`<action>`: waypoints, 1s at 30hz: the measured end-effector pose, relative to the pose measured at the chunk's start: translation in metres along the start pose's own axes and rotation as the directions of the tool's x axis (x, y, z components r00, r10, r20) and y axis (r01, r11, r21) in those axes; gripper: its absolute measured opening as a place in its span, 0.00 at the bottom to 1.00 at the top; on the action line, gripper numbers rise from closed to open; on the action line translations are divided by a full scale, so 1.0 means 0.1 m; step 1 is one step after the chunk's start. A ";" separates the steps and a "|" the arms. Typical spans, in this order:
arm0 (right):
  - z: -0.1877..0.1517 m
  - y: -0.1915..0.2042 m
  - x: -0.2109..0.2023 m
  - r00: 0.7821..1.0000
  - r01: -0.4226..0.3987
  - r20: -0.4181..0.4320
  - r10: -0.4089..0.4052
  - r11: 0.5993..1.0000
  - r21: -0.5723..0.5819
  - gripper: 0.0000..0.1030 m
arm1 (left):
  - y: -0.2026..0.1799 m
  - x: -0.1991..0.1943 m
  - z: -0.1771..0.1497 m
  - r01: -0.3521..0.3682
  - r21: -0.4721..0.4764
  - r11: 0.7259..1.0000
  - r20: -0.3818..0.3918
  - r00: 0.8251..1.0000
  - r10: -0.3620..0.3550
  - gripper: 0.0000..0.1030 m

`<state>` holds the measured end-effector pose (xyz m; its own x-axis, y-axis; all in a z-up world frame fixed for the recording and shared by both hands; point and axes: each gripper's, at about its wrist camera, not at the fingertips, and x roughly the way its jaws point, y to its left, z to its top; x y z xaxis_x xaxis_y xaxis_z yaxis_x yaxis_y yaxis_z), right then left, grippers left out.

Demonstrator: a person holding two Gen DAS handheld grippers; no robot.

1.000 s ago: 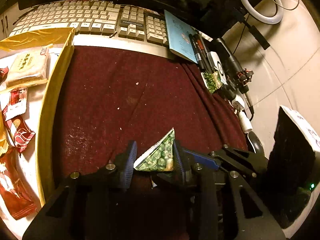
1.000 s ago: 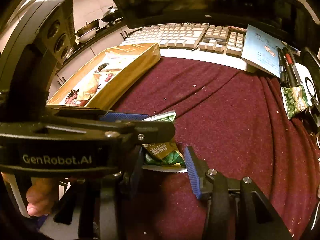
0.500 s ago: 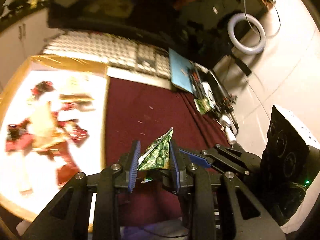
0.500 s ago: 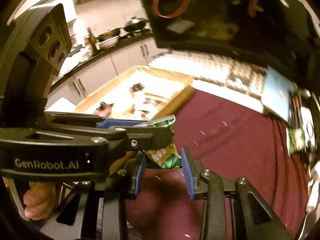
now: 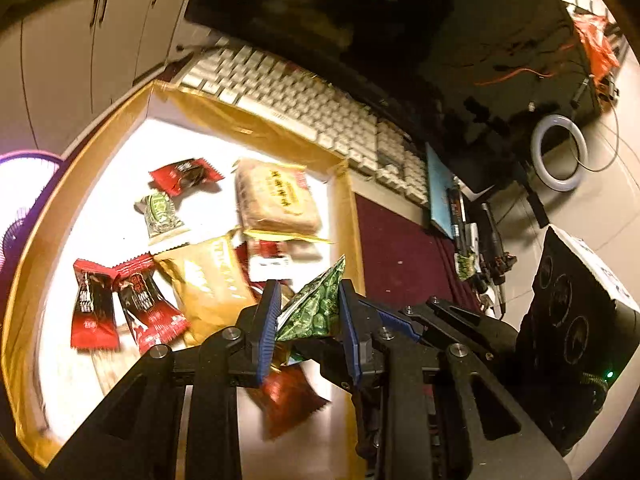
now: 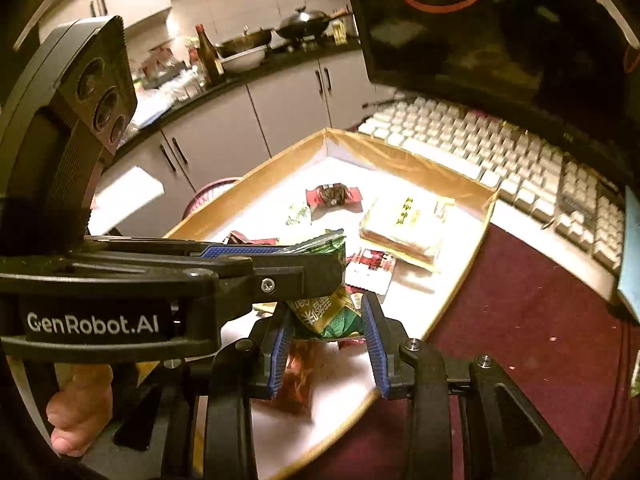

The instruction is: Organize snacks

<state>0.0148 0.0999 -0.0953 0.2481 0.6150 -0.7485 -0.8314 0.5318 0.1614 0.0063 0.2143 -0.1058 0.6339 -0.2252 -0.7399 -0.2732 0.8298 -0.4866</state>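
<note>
1. Up in the air, a green snack packet (image 5: 316, 308) is held above the near edge of a gold-walled tray (image 5: 356, 216), pinched from two sides.
2. Left gripper (image 5: 308, 312) has its blue pads pressed closed on the packet's upper corner.
3. Right gripper (image 6: 328, 332) clamps the packet's lower end between its blue pads.
4. Inside the tray lie red wrappers (image 5: 96, 304), a gold pouch (image 5: 208, 280) and a wrapped cake (image 5: 276, 196).
5. Beyond the tray sit a pale keyboard (image 5: 304, 100) and a dark red cloth (image 6: 532, 320).
</note>
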 end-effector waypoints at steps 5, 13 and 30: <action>0.01 -0.04 0.19 0.999 0.035 -0.026 -0.034 0.999 0.020 0.34 | 0.09 0.18 0.03 -0.007 0.002 1.000 0.006 1.000 0.007 0.28; -0.07 -0.12 0.17 0.999 0.046 0.010 -0.047 0.994 0.103 0.56 | -0.04 -0.05 -0.07 -0.200 0.046 0.979 0.162 0.968 0.190 0.66; -0.53 -0.16 -0.44 0.996 0.014 0.083 -0.034 0.972 0.233 0.73 | -0.37 -0.66 -0.47 -0.480 -0.003 0.877 0.316 0.832 0.457 0.73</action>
<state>-0.0086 0.0337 -0.0993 0.3166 0.6426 -0.6977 -0.6889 0.6614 0.2966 -0.0591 0.1749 -0.0612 0.6309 0.3528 -0.6910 -0.5466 0.8342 -0.0731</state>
